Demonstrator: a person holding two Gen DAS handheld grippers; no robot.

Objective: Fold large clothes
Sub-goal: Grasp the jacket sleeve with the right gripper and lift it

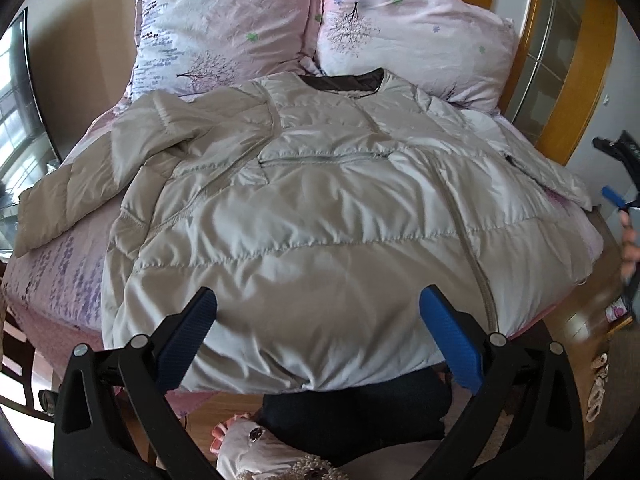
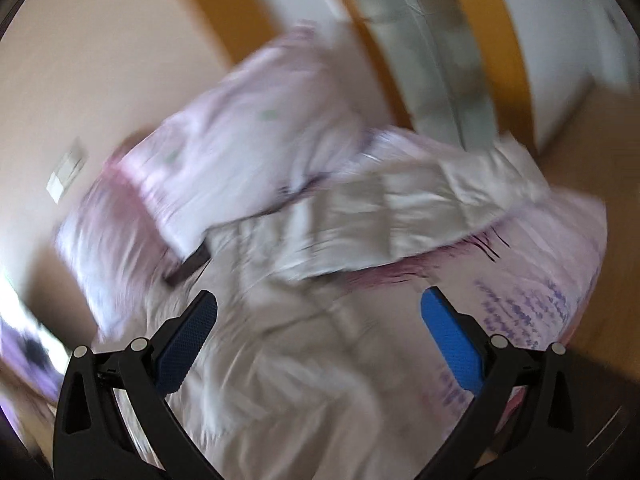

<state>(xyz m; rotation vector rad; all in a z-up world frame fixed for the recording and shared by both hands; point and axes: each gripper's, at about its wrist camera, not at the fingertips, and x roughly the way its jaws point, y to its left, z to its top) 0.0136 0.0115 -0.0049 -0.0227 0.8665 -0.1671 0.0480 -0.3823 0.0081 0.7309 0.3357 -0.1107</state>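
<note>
A large beige quilted jacket [image 1: 320, 208] lies spread flat on the bed, collar toward the pillows, hem at the near edge. Its left sleeve [image 1: 80, 184] lies out to the left, and its right sleeve [image 1: 552, 172] reaches the bed's right edge. My left gripper [image 1: 318, 308] is open and empty, hovering above the hem. My right gripper [image 2: 319, 312] is open and empty above the jacket [image 2: 304, 320] near its right sleeve [image 2: 420, 208]; that view is motion-blurred. The right gripper also shows at the far right of the left wrist view [image 1: 620, 200].
Two pink floral pillows [image 1: 224, 28] [image 1: 412, 36] lean at the head of the bed [image 1: 56, 276], which has a pink sheet. A wooden door frame [image 1: 576, 64] stands at the right. A window [image 1: 16, 120] is at the left. Wooden floor and the person's legs [image 1: 352, 412] are below.
</note>
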